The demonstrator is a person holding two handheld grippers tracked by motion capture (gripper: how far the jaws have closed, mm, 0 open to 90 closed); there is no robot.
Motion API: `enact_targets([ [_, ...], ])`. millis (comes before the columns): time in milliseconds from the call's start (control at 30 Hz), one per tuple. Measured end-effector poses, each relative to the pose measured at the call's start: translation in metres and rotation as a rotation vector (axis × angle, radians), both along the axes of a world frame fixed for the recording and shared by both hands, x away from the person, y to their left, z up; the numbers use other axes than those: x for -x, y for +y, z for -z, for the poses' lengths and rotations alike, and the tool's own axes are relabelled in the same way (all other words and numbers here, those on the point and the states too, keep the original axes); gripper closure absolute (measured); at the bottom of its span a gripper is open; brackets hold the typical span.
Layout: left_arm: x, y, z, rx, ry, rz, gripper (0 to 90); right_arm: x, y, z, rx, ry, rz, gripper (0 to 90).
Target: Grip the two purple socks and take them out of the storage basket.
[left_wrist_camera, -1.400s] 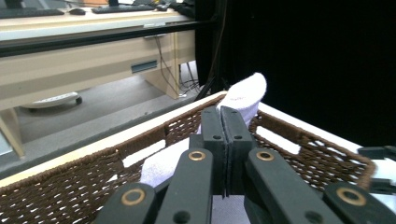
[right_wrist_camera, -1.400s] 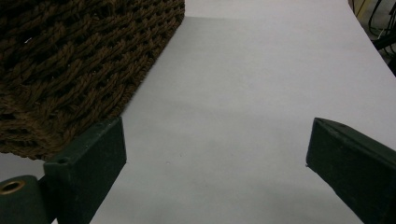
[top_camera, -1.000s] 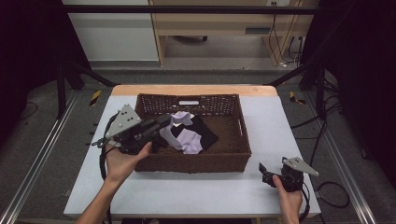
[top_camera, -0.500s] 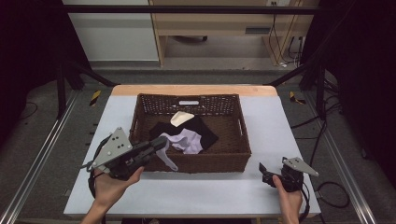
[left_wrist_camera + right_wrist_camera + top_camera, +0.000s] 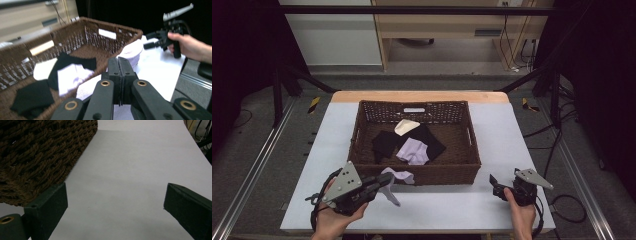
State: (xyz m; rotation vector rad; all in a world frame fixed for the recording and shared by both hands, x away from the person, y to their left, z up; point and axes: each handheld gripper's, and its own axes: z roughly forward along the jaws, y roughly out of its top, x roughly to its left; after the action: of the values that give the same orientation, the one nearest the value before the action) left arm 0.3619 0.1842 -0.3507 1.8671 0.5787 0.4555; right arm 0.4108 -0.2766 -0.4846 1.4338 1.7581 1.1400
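Progress looks partial: one piece is coming out of the basket, and several remain inside.

At the near left, the left gripper (image 5: 384,182) has its jaws pressed together on a pale lilac cloth (image 5: 398,178), which hangs over the near wall of the wicker basket (image 5: 362,131) and trails down toward the white table (image 5: 512,130). In the left gripper view the jaws meet with no gap, and the pale fabric bulges just beyond them against the basket's rim. So the cloth is lifted clear of the basket floor but not yet laid on the table.

In the middle, the basket holds a black cloth (image 5: 384,142), a second lilac piece (image 5: 414,151) lying on top of it, and a cream piece (image 5: 406,126) toward the far side. I judge these are the pieces left to take out.

At the near right, the right gripper (image 5: 495,186) rests low over bare table, its jaws wide apart and holding nothing, just beside the basket's near right corner.
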Motion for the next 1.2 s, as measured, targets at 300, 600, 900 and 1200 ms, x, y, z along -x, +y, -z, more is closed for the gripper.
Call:
enact_targets([
  [300,-0.008,-0.006,0.049,-0.102,0.108,-0.02,88.9,0.0,0.0,0.0,-0.001,-0.003,-0.002,5.6],
  [600,-0.019,-0.017,0.088,-0.202,0.192,-0.014,88.4,0.001,0.0,0.0,0.005,-0.003,-0.008,5.7],
  [900,-0.02,-0.016,0.091,-0.211,0.192,-0.039,69.0,0.001,0.0,0.0,0.004,-0.004,-0.013,5.6],
  [1200,-0.018,-0.007,0.07,-0.133,0.153,-0.07,58.5,0.001,0.0,0.0,0.0,-0.006,-0.012,5.6],
])
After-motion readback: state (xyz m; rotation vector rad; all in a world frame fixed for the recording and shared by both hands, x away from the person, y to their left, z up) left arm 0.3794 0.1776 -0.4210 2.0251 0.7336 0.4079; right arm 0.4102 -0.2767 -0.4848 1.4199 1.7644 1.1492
